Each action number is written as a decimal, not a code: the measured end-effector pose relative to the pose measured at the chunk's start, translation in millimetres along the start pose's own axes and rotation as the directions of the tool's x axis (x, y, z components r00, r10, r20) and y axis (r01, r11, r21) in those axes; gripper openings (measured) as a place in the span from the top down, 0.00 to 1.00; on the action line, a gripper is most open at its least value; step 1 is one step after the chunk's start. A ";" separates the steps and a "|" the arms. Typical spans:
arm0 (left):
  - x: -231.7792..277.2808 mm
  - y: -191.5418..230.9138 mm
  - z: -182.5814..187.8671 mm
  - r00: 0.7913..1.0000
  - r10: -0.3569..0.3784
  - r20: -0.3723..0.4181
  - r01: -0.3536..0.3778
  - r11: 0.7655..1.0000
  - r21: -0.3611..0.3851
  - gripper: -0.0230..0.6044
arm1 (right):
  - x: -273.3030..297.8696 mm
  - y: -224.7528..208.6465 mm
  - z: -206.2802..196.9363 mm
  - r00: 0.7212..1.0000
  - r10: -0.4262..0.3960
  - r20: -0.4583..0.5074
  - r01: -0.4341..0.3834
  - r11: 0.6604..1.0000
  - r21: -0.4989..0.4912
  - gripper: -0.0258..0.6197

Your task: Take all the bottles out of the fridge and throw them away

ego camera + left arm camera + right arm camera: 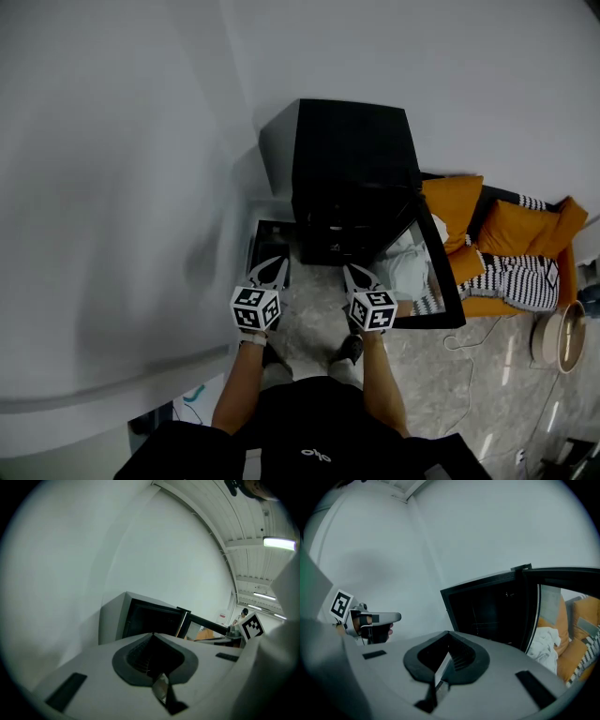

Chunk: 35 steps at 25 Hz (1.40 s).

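The left gripper (270,267) and right gripper (352,274) are closed and empty, facing the open fridge (349,159). Its dark inside shows no bottles. They are likely light and slippery, so best gripped mid-body.

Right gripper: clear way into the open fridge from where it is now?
Probably yes. The fridge has its door swung wide to the right, and nothing sits between the right gripper and the opening. Its fingers are shut, so they would have to open first. What is inside is too dark to tell.

The grey floor (487,375) carries a black fridge (352,159) and an orange sofa (516,228).
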State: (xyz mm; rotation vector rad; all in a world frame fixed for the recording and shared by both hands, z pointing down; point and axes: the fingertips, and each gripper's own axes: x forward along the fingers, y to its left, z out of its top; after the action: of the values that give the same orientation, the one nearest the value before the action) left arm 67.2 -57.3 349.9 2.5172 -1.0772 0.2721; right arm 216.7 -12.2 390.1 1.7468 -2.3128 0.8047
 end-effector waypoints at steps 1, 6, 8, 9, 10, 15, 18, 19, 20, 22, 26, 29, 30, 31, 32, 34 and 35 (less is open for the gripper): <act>1.9 0.4 -4.7 1.000 -0.002 -0.010 0.002 1.000 -0.003 0.96 | 2.1 -0.9 -5.2 1.000 0.000 -0.012 0.000 1.000 0.005 0.95; 18.6 9.5 -31.7 0.999 -0.010 -0.048 0.010 1.000 -0.014 0.96 | 22.9 -10.6 -28.7 0.998 0.006 -0.060 -0.006 1.000 0.004 0.95; 25.4 15.8 -43.3 0.998 -0.012 -0.060 0.011 1.000 -0.016 0.96 | 34.4 -14.8 -37.7 0.997 0.009 -0.077 -0.009 1.000 -0.006 0.95; 28.9 19.3 -49.2 0.998 -0.014 -0.064 0.013 1.000 -0.016 0.96 | 41.1 -17.2 -42.1 0.996 0.010 -0.085 -0.011 1.000 -0.013 0.95; 32.5 23.2 -55.7 0.997 -0.016 -0.070 0.015 1.000 -0.015 0.96 | 48.3 -19.6 -46.9 0.996 0.010 -0.092 -0.012 1.000 -0.020 0.95; 51.9 49.3 -99.4 0.993 -0.024 -0.114 0.022 1.000 -0.015 0.96 | 89.1 -35.1 -75.7 0.993 0.002 -0.119 -0.007 0.999 -0.039 0.95; 70.4 68.9 -128.6 0.991 -0.030 -0.127 0.026 0.999 -0.032 0.96 | 121.0 -48.6 -95.9 0.992 -0.002 -0.126 -0.005 0.998 -0.057 0.95; 77.9 75.1 -138.7 0.991 -0.035 -0.131 0.031 0.999 -0.036 0.96 | 132.4 -54.3 -103.7 0.992 -0.006 -0.124 -0.002 0.998 -0.062 0.95; 86.1 81.1 -149.3 0.990 -0.042 -0.133 0.037 0.999 -0.037 0.96 | 144.2 -61.1 -112.2 0.993 -0.012 -0.120 0.005 0.998 -0.065 0.95; 104.8 93.6 -171.4 0.990 -0.055 -0.133 0.050 0.998 -0.038 0.96 | 170.4 -77.9 -131.0 0.993 -0.034 -0.110 0.025 0.996 -0.081 0.95; 145.2 120.0 -211.5 0.989 -0.078 -0.123 0.074 0.997 -0.032 0.96 | 228.4 -120.7 -170.4 0.991 -0.104 -0.088 0.093 0.989 -0.116 0.95; 162.8 130.1 -240.3 0.989 -0.096 -0.113 0.092 0.995 -0.033 0.96 | 257.2 -152.4 -204.3 0.981 -0.175 -0.080 0.165 0.980 -0.115 0.95; 166.6 133.1 -248.6 0.989 -0.099 -0.109 0.096 0.995 -0.034 0.96 | 265.6 -161.6 -214.7 0.977 -0.199 -0.078 0.189 0.975 -0.120 0.94; 170.8 136.0 -255.8 0.989 -0.101 -0.106 0.098 0.995 -0.036 0.96 | 273.9 -170.6 -224.1 0.972 -0.221 -0.077 0.210 0.970 -0.125 0.94; 175.6 138.3 -262.3 0.989 -0.103 -0.106 0.100 0.994 -0.037 0.96 | 282.1 -179.6 -232.4 0.968 -0.239 -0.078 0.228 0.965 -0.129 0.90; 187.0 141.3 -273.7 0.988 -0.109 -0.111 0.105 0.994 -0.038 0.96 | 298.7 -196.4 -247.0 0.960 -0.262 -0.094 0.248 0.959 -0.137 0.77; 192.5 142.1 -278.5 0.987 -0.113 -0.115 0.109 0.993 -0.038 0.96 | 306.8 -203.5 -253.4 0.956 -0.271 -0.108 0.256 0.957 -0.139 0.71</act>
State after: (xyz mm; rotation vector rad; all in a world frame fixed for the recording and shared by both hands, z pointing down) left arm 88.9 -154.6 703.3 2.4888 -0.8863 0.3628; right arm 254.5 -188.5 799.0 1.8409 -1.9499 0.6862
